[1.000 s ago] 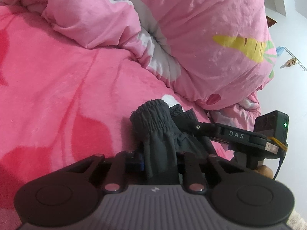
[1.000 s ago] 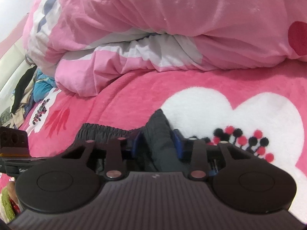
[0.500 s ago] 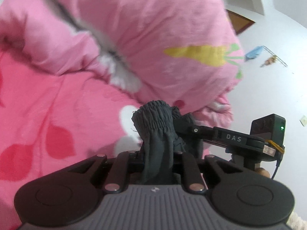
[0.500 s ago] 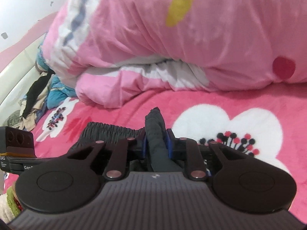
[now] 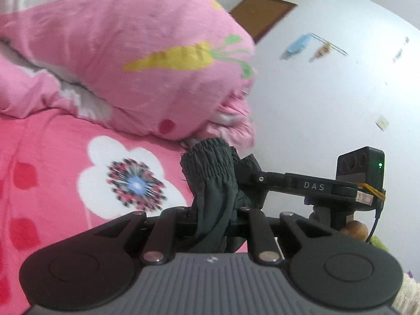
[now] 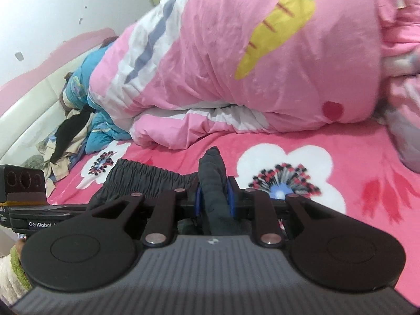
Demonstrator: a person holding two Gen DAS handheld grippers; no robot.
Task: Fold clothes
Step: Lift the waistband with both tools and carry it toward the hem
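Observation:
A dark grey garment with an elastic waistband (image 5: 210,168) is held up off the pink bed. My left gripper (image 5: 210,218) is shut on a bunch of this waistband, which sticks up between its fingers. My right gripper (image 6: 213,199) is shut on another fold of the same garment (image 6: 212,173), with blue pads pressed on both sides. In the left wrist view, the right gripper (image 5: 249,177) reaches in from the right and touches the cloth. The waistband (image 6: 147,176) stretches left toward the left gripper's body (image 6: 23,194) in the right wrist view.
A bulky pink duvet with a carrot print (image 6: 262,60) lies heaped across the back of the bed. The pink flowered blanket (image 6: 283,162) covers the mattress. A pile of blue and dark clothes (image 6: 78,120) sits by the white headboard (image 6: 31,105). A white wall (image 5: 341,92) stands right.
Both grippers have risen and tilted up with the garment, so the bed sits lower and the wall and headboard have come into view. Both grips are unchanged.

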